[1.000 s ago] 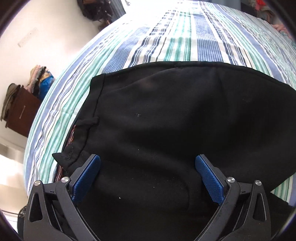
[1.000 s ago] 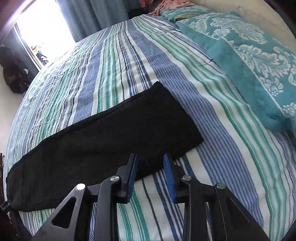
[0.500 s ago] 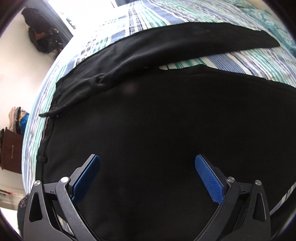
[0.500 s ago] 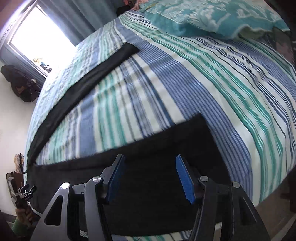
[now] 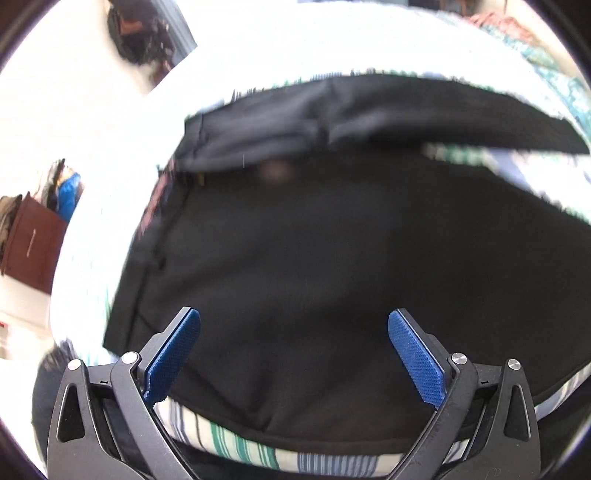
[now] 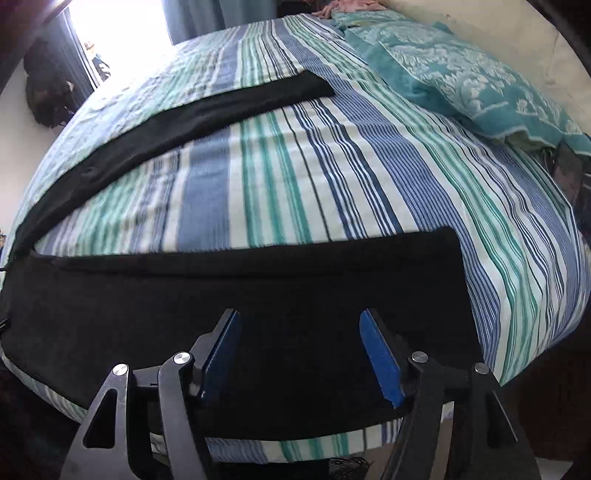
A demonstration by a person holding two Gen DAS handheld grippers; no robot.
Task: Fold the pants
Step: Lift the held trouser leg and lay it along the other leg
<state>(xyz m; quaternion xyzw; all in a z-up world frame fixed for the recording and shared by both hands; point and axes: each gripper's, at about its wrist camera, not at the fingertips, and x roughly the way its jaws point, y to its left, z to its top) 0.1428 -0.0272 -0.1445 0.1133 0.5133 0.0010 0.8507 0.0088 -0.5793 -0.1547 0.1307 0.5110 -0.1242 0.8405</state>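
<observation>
Black pants point(image 5: 332, 251) lie spread on a striped bed with the two legs apart in a V. In the left wrist view the waist end fills the middle and the far leg point(image 5: 406, 110) runs along the top. My left gripper point(image 5: 294, 321) is open and empty just above the near part of the waist. In the right wrist view the near leg point(image 6: 184, 295) lies across the bed's front edge and the far leg point(image 6: 184, 122) runs diagonally behind it. My right gripper point(image 6: 300, 321) is open and empty over the near leg, close to its cuff.
The striped bedsheet point(image 6: 332, 177) shows between the two legs. A teal patterned pillow point(image 6: 461, 81) lies at the back right. A bright window point(image 6: 122, 26) and a dark bag point(image 6: 48, 88) are at the far left. A brown cabinet point(image 5: 26, 243) stands left of the bed.
Both grippers pulled back toward the bed's near edge. The right gripper opened from nearly shut to wide. The pants went from one folded strip to two spread legs in view.
</observation>
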